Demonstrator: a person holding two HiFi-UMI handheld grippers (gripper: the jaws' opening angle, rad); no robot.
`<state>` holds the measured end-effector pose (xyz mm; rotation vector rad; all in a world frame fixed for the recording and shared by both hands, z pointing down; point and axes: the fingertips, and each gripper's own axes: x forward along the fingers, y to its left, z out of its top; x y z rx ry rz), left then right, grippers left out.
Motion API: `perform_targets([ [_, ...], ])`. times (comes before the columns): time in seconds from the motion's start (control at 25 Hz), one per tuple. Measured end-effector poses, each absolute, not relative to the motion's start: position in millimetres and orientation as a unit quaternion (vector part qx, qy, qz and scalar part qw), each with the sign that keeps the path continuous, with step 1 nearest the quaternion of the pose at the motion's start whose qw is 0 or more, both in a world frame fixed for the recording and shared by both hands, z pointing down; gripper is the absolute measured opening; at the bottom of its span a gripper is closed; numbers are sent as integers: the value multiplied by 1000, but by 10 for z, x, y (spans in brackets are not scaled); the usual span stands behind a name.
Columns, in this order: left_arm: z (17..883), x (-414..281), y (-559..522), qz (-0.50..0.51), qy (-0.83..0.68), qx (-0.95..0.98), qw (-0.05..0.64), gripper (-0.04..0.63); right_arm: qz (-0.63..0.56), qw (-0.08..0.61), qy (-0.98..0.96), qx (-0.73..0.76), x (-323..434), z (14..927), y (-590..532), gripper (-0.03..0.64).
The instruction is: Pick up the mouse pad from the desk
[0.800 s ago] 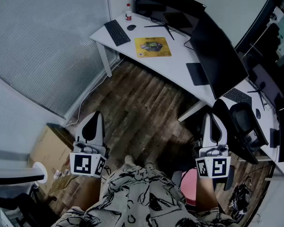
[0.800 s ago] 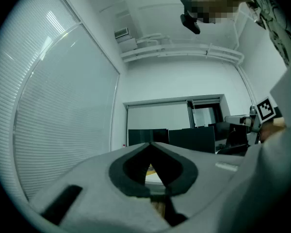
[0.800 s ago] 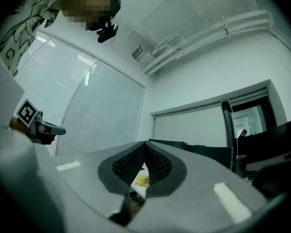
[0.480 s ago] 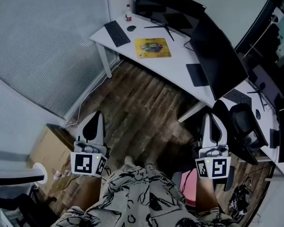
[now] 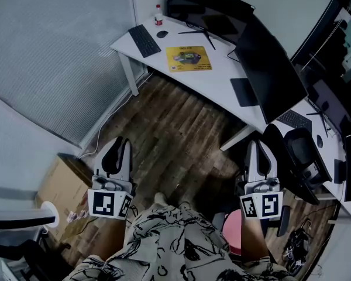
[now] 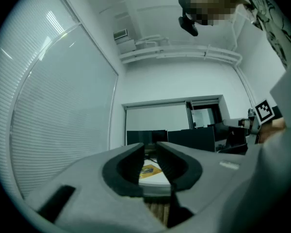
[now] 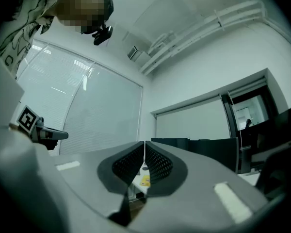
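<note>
1. Head view: a cardboard box (image 5: 61,186) lies on the wood floor (image 5: 169,127), off the left end of the white worktop (image 5: 222,81) and well short of it.
2. The left tongs (image 5: 121,141) hang over the floor, well short of the worktop's near edge, and point toward it. In the left gripper view the jaws are released. They stand a slim gap apart with nothing held, and the worktop shows far off through the gap.
3. A black keyboard (image 5: 144,40) lies slanted at the worktop's left end. A bottle (image 5: 158,16) with a red cap stands at the worktop's far left corner. A dark mouse (image 5: 162,34) sits on the worktop just right of the keyboard's far end.
4. The yellow mouse pad (image 5: 189,58) lies flat on the worktop's left part, just right of the keyboard and close to the near edge. It is well apart from both tongs.
5. Two dark monitors stand toward the worktop's back. One monitor (image 5: 207,10) has its foot just behind the mouse pad, and a second monitor (image 5: 269,69) stands further right. A flat black pad (image 5: 244,91) lies at the near edge below the second one.
6. The right tongs (image 5: 259,143) hang before the worktop's right part and are aimed at it. In the right gripper view the jaws are clenched tip to tip on nothing.
7. A black chair (image 5: 298,151) stands at the worktop's right part, just right of the right tongs.
</note>
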<state>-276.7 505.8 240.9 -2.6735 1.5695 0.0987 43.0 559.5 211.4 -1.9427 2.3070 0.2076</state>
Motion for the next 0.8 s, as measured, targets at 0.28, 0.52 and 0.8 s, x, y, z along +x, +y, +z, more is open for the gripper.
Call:
perform_targets([
  [0.28, 2479, -2853, 4981, 15, 526, -850, 10, 265, 62, 51, 774, -628, 343, 2171, 5517, 186],
  [0.52, 2436, -2949, 4902, 19, 539, -842, 11, 380, 56, 52, 775, -628, 282, 2165, 5442, 347],
  [0.8, 2446, -3030, 4823, 21, 548, -836, 6, 491, 56, 59, 769, -634, 246, 2152, 5388, 494],
])
